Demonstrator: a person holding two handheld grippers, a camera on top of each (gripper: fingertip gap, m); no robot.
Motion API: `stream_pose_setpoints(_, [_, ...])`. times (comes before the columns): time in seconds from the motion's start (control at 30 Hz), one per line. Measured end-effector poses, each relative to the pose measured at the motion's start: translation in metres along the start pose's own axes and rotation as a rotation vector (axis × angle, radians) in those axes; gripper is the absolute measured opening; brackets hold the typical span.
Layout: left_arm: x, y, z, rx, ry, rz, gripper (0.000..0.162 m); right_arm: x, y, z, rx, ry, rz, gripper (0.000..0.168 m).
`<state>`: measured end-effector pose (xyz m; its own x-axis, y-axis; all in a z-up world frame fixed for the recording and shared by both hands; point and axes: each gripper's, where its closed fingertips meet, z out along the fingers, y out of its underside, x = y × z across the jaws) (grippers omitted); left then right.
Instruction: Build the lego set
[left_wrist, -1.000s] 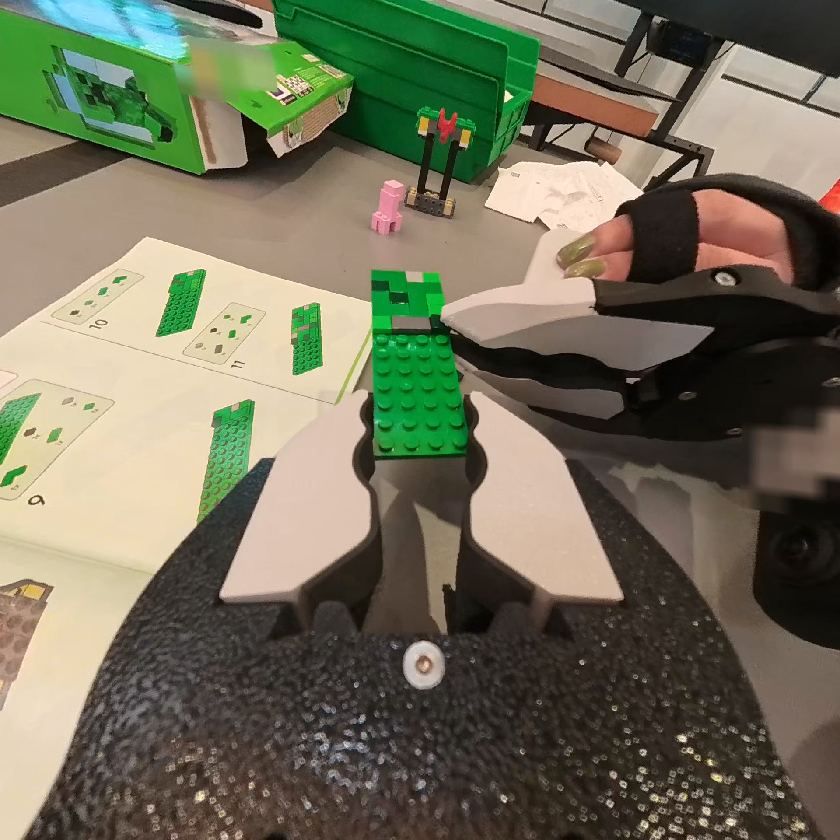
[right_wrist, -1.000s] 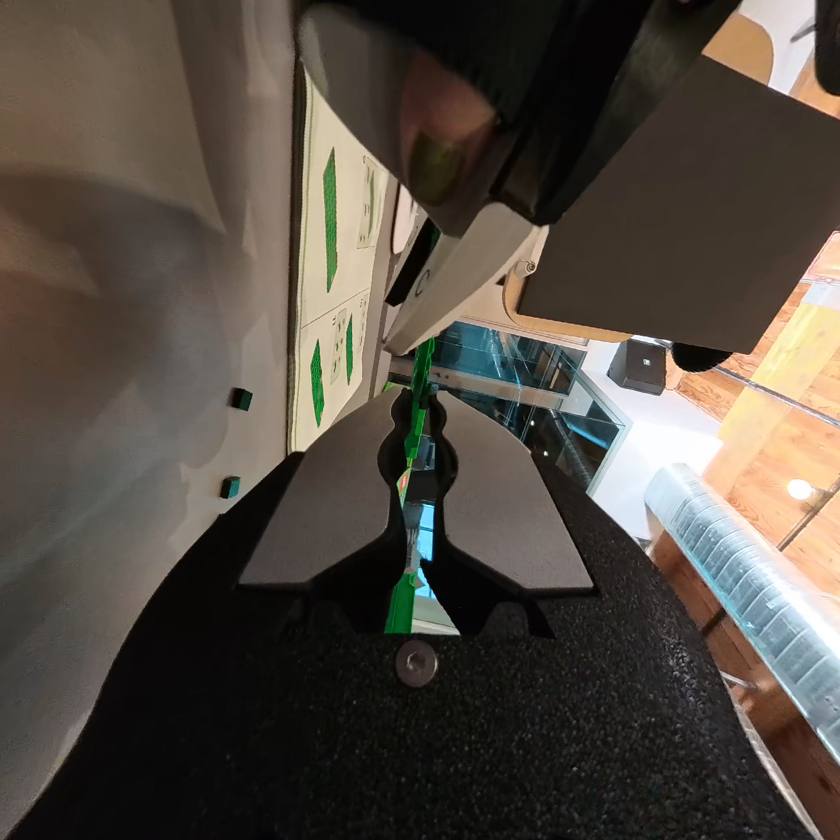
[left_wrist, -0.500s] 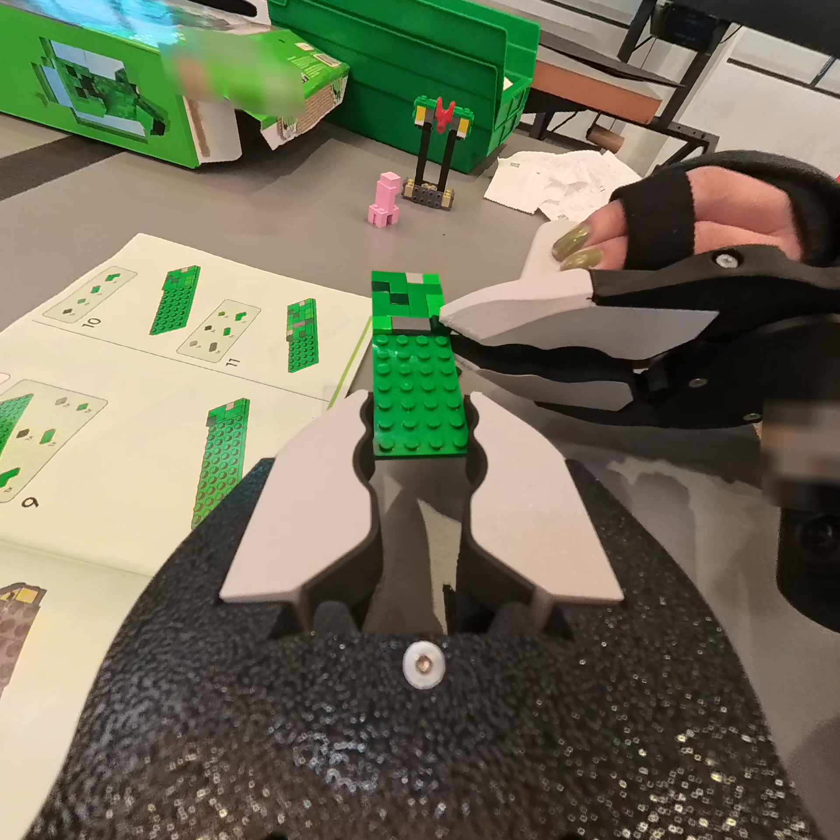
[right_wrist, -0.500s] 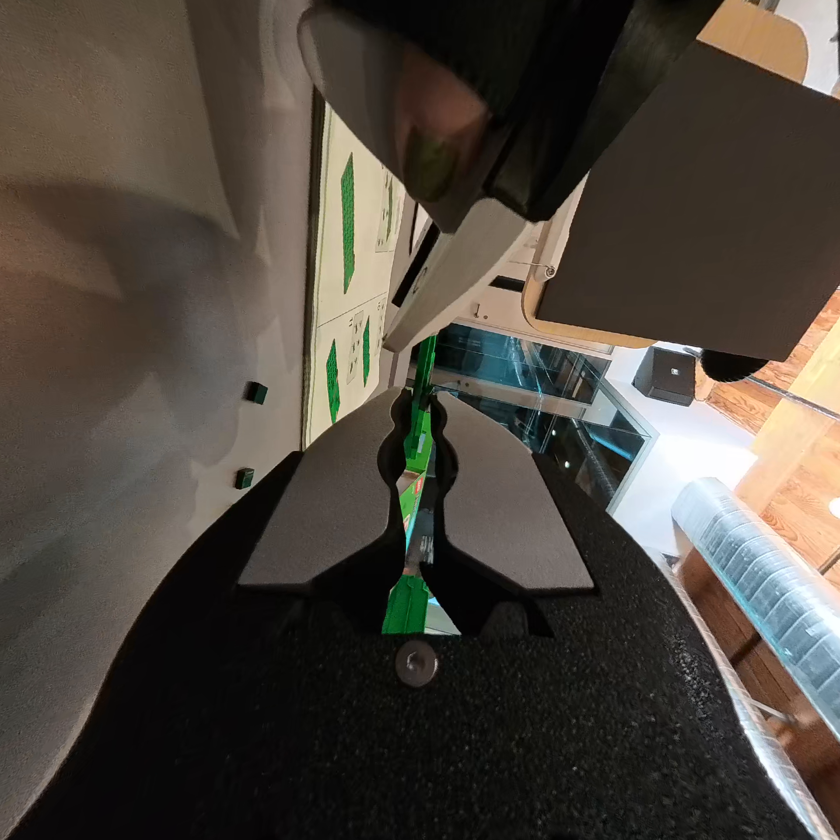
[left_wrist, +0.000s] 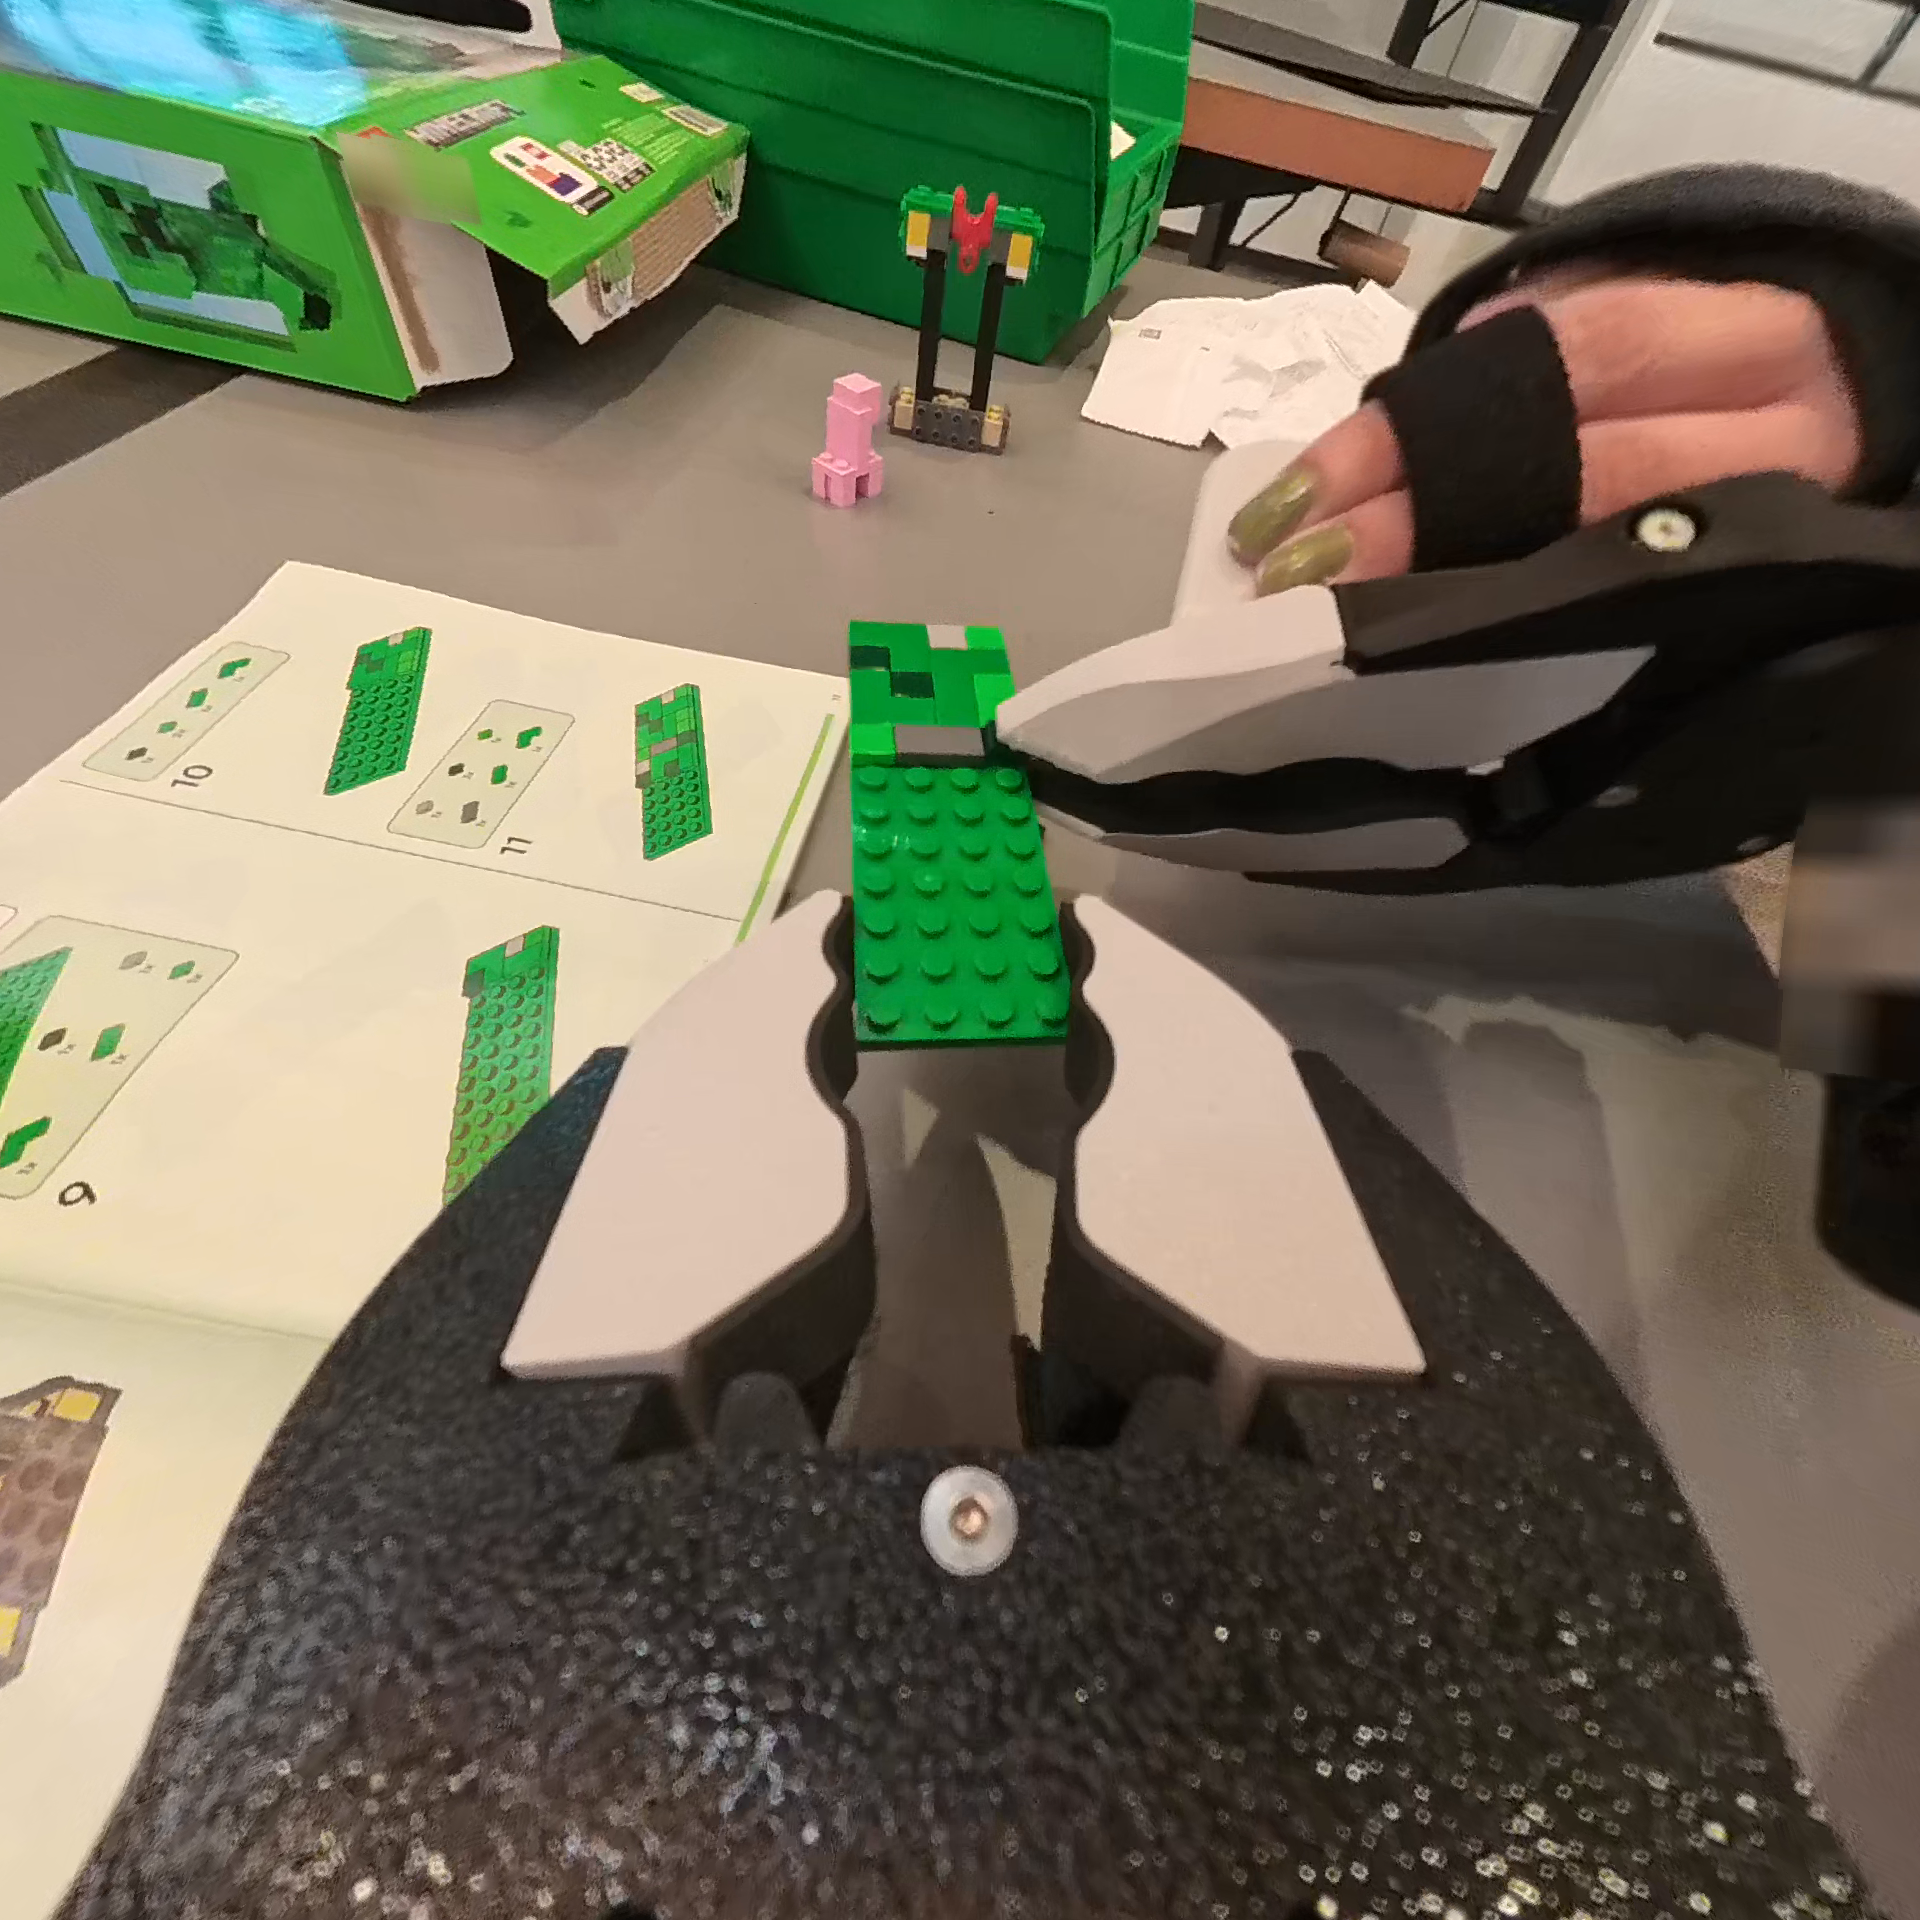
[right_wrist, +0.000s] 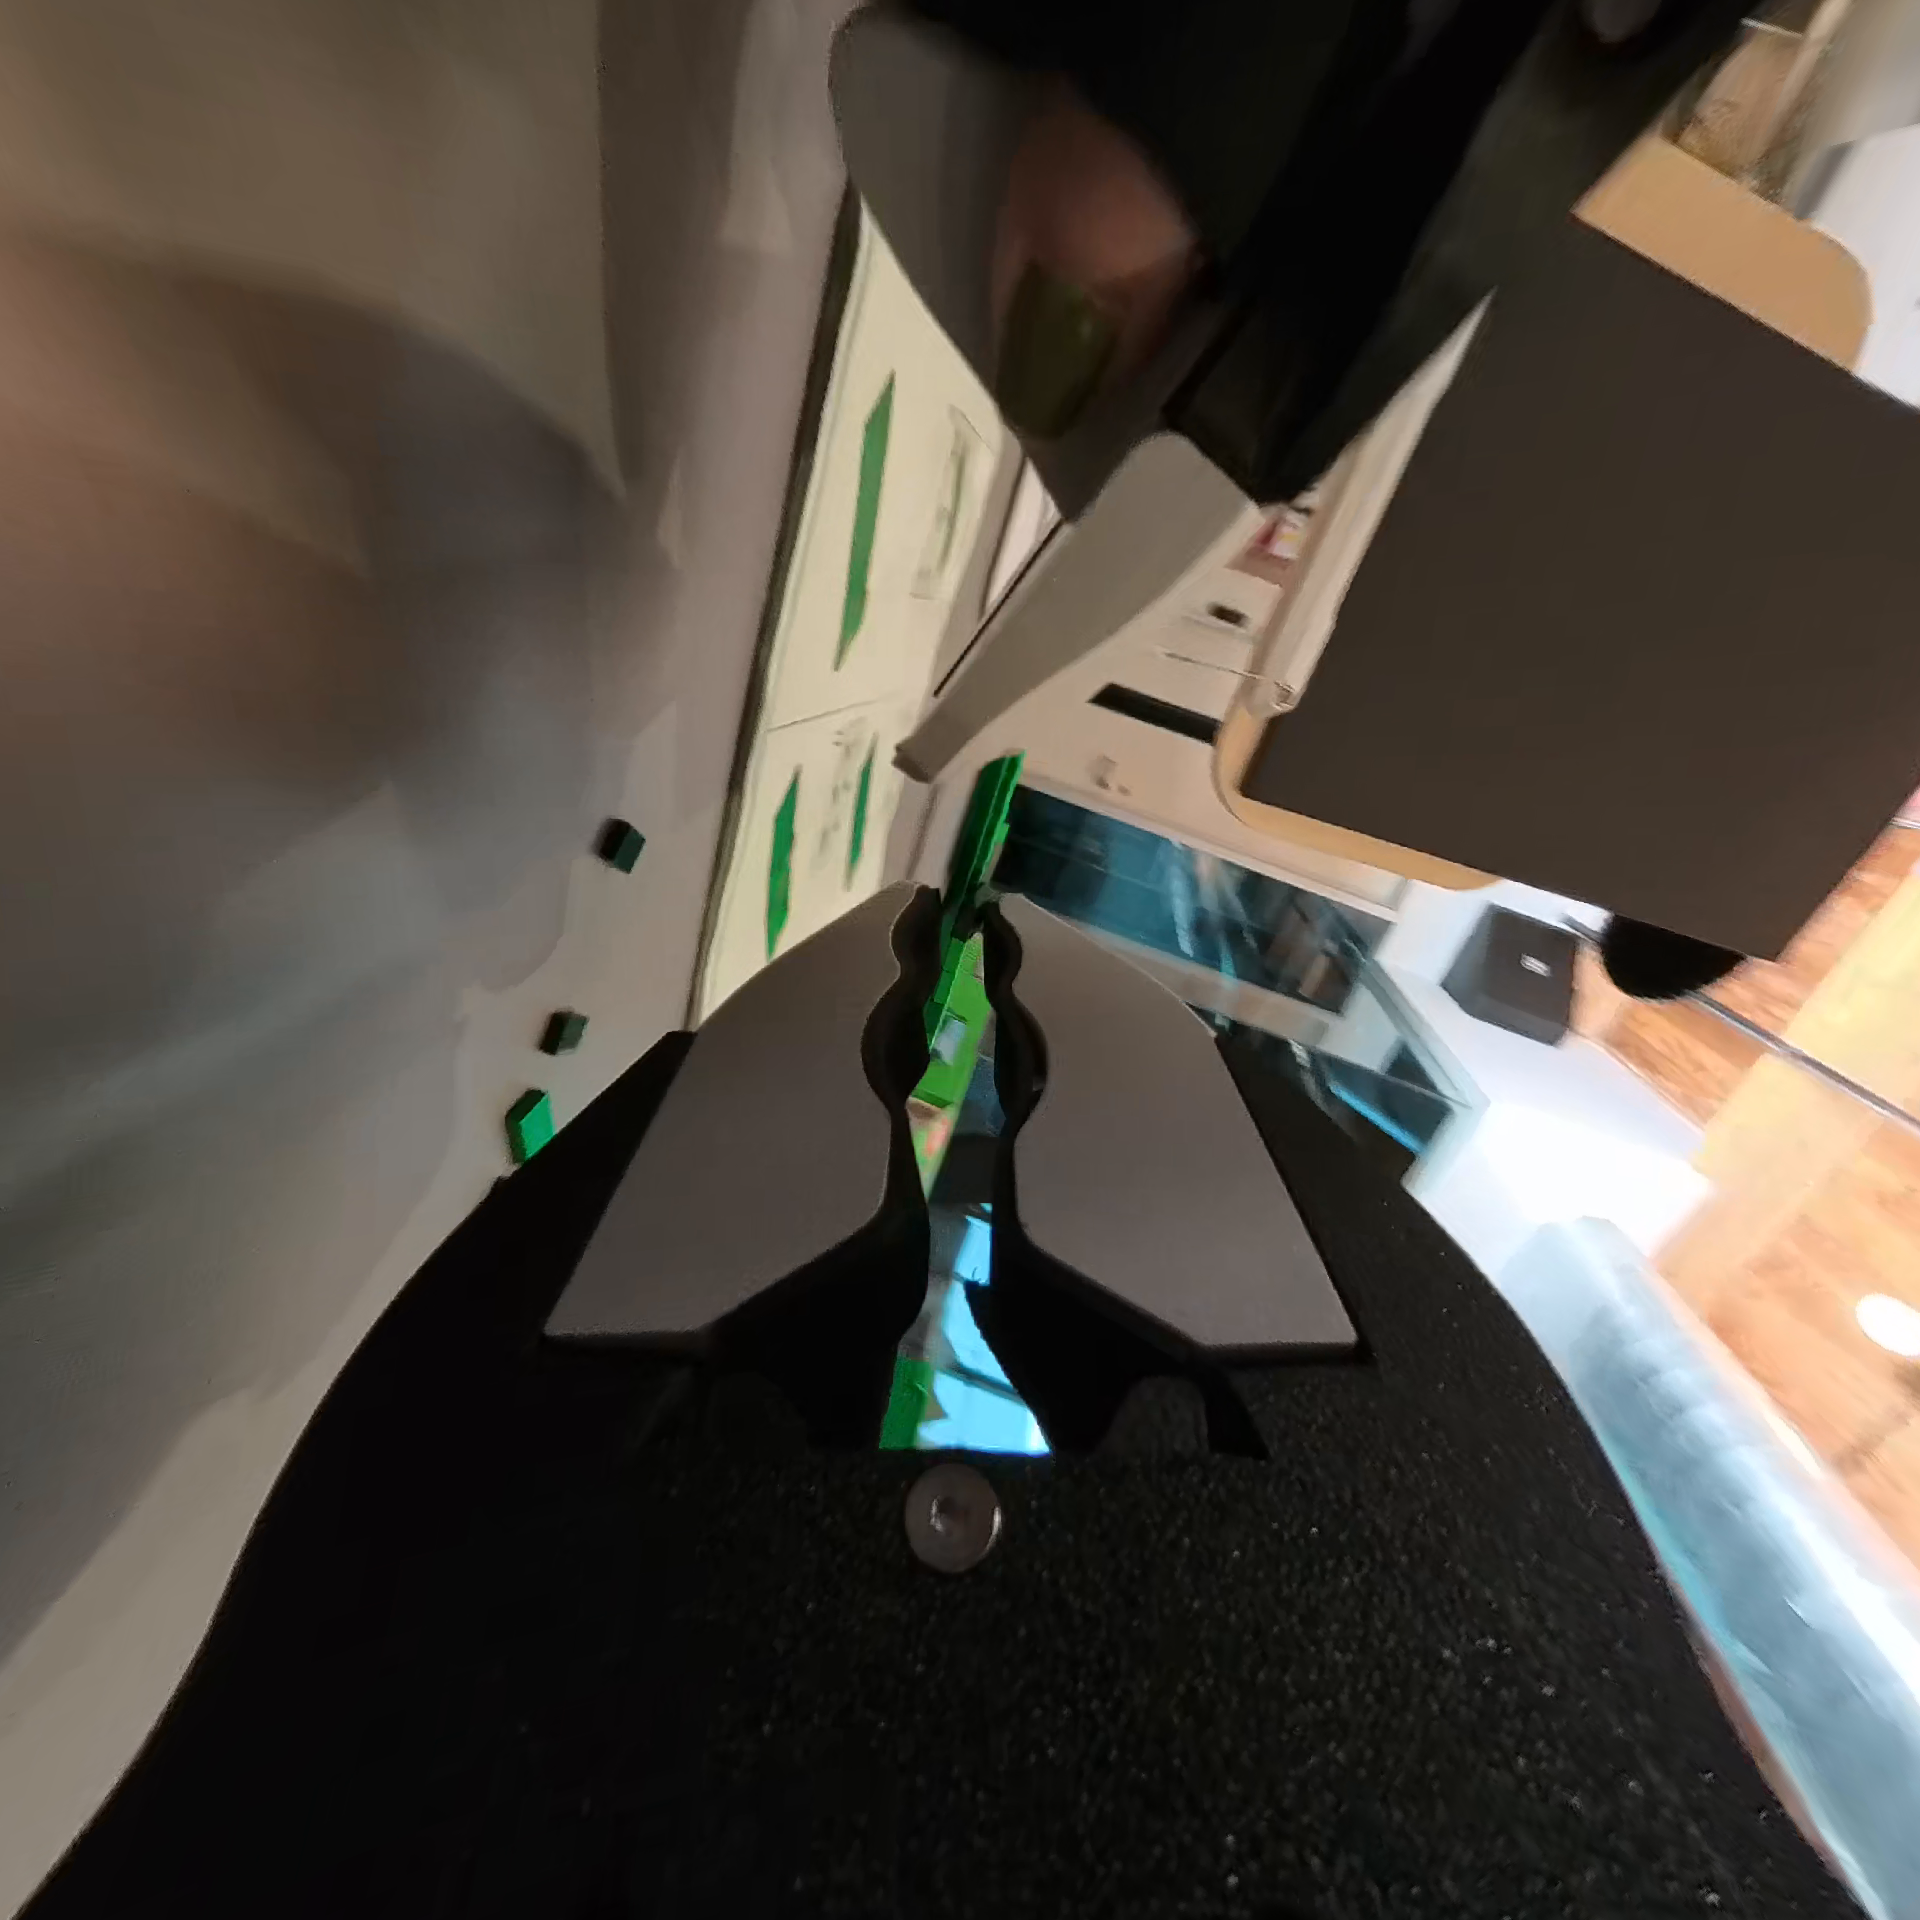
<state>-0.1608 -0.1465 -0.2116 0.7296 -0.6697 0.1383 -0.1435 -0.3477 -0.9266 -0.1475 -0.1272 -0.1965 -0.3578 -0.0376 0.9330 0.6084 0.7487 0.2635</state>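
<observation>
**A:** What has changed in the last second?

**B:** Very little. My left gripper (left_wrist: 961, 977) still clamps the near end of the green plate (left_wrist: 956, 894) by its two long edges, level above the grey table (left_wrist: 623, 499), just right of the instruction booklet (left_wrist: 312, 883). My right gripper (left_wrist: 1023, 743) has stayed pinched on the plate's right edge, where the bare studs meet the tiled patch (left_wrist: 920, 686). Only the right wrist view has swung a bit, so that hand is shifting its angle.

**A:** So what does that mean for the build?

**B:** I judge it a press or squeeze: seating a tile at the boundary, with the left hand bracing. No new piece has gone on.

**A:** How far open are your tools?

**B:** The left fingers (left_wrist: 727, 1122) stand apart only by the plate's width, tight on it. In the right wrist view the jaws are nearly together, with the plate (right_wrist: 971, 894) edge-on between the tips. I can't tell if a separate small piece is in there too.

**A:** Spare parts?

**B:** A few small green pieces (right_wrist: 621, 842) lie loose on the table.
</observation>
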Motion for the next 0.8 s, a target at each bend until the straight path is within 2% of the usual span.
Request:
stream_pose_setpoints(0.37, [0.008,0.004,0.003,-0.031,0.045,0.032,0.036,-0.008,-0.001,-0.009,0.104,-0.208,-0.007,0.007])
stream_pose_setpoints(0.47, [0.007,0.003,0.003,-0.029,0.054,-0.005,0.036,-0.009,-0.002,-0.008,0.108,-0.248,0.124,0.008])
stream_pose_setpoints(0.57, [0.004,0.001,0.001,-0.008,0.053,-0.05,0.036,-0.004,-0.002,-0.005,0.12,-0.241,0.298,0.009])
stream_pose_setpoints(0.63, [0.003,0.001,0.001,-0.002,0.058,-0.078,0.036,-0.001,-0.001,-0.002,0.109,-0.219,0.372,0.02])
stream_pose_setpoints(0.8, [0.002,0.001,0.001,0.0,0.062,-0.101,0.036,-0.002,0.001,0.003,0.074,-0.166,0.367,0.022])
